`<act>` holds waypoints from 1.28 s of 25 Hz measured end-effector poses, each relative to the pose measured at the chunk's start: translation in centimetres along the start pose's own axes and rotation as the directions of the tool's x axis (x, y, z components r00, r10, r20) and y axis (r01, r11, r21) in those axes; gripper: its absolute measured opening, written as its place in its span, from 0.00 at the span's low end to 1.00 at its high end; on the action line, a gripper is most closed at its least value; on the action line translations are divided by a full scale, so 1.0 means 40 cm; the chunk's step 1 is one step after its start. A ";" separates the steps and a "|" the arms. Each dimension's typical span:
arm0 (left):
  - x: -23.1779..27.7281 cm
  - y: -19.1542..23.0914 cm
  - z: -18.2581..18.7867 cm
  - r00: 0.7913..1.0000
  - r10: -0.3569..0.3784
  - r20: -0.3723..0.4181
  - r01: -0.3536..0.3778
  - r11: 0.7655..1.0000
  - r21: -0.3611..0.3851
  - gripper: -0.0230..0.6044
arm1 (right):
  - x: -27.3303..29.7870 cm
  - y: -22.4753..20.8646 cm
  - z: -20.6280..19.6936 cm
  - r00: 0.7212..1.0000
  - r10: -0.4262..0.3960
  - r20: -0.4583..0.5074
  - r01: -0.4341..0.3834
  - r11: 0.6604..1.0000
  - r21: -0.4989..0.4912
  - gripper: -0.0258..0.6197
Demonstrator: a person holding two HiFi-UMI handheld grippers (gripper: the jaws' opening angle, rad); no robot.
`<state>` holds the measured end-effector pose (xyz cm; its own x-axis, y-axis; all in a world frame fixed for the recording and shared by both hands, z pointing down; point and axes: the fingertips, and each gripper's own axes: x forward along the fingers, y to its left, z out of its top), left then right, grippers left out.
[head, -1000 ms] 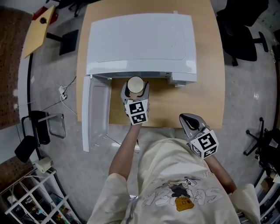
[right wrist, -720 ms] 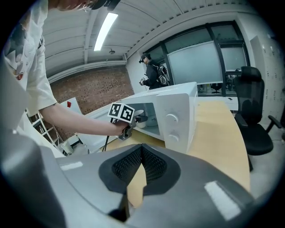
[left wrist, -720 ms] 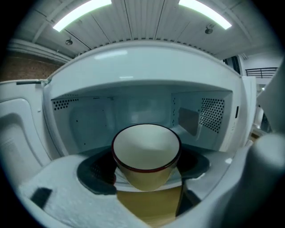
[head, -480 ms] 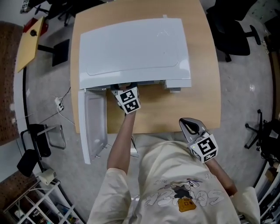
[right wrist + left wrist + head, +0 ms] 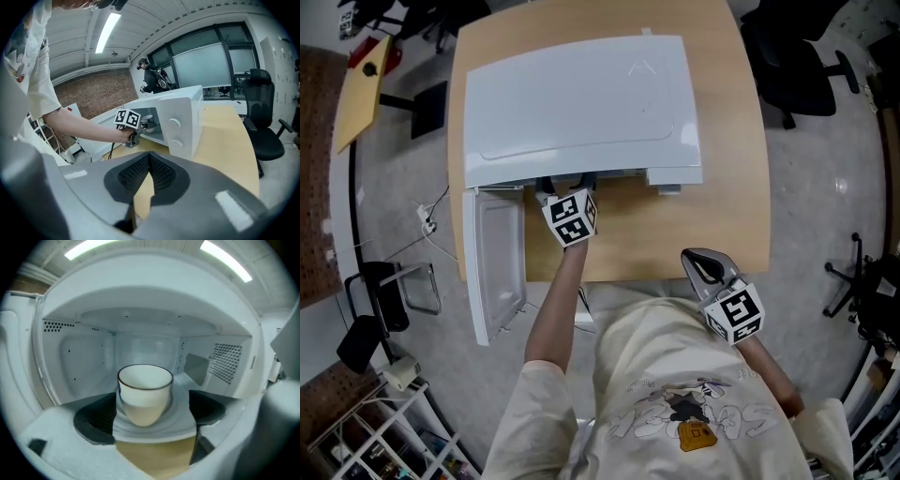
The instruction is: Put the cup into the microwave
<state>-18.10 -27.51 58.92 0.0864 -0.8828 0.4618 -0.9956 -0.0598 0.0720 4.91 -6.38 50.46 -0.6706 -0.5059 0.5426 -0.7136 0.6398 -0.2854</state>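
A white cup [image 5: 144, 392] with a thin dark rim stands upright on the floor inside the white microwave [image 5: 581, 103], whose door [image 5: 492, 262] hangs open to the left. My left gripper [image 5: 150, 420] reaches into the cavity and its jaws are opening. The cup sits between the dark pads [image 5: 93, 420], with a clear gap on the right side. In the head view only the left gripper's marker cube [image 5: 570, 217] shows at the microwave's mouth. My right gripper [image 5: 694, 258] hovers near the table's front edge, shut and holding nothing, its pads [image 5: 161, 173] meeting at the tips.
The microwave fills most of the wooden table [image 5: 731, 187]. A black office chair [image 5: 806, 66] stands at the right, another dark chair [image 5: 384, 291] and a wire rack [image 5: 375, 422] at the left. A person [image 5: 152, 77] stands far off by the windows.
The left gripper carried the cup from in front of the microwave into its cavity, so the cup is now hidden under the top in the head view. The right gripper stayed put.
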 end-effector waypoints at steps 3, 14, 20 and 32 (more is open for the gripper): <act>-0.130 -0.080 -0.056 0.997 -0.060 -0.043 0.059 0.998 -0.028 0.81 | -0.007 -0.027 0.003 0.999 0.019 0.035 -0.021 0.999 0.042 0.05; -0.615 -0.279 0.023 0.999 -0.014 0.050 0.020 0.994 -0.104 0.04 | 0.047 0.018 0.053 0.983 0.166 0.076 -0.162 0.985 -0.058 0.05; -0.601 -0.287 0.003 0.997 -0.067 -0.034 0.062 0.991 -0.115 0.04 | 0.061 0.061 0.079 0.975 0.209 0.075 -0.201 0.974 -0.104 0.05; -0.593 -0.277 -0.002 0.998 -0.054 -0.046 0.046 0.987 -0.153 0.04 | 0.050 0.067 0.090 0.973 0.216 0.075 -0.205 0.970 -0.131 0.05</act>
<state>-9.11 -5.85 47.24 0.1415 -0.8561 0.4971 -0.9733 -0.0286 0.2277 0.95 -7.75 47.94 -0.8223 -0.3977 0.4070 -0.5278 0.8003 -0.2845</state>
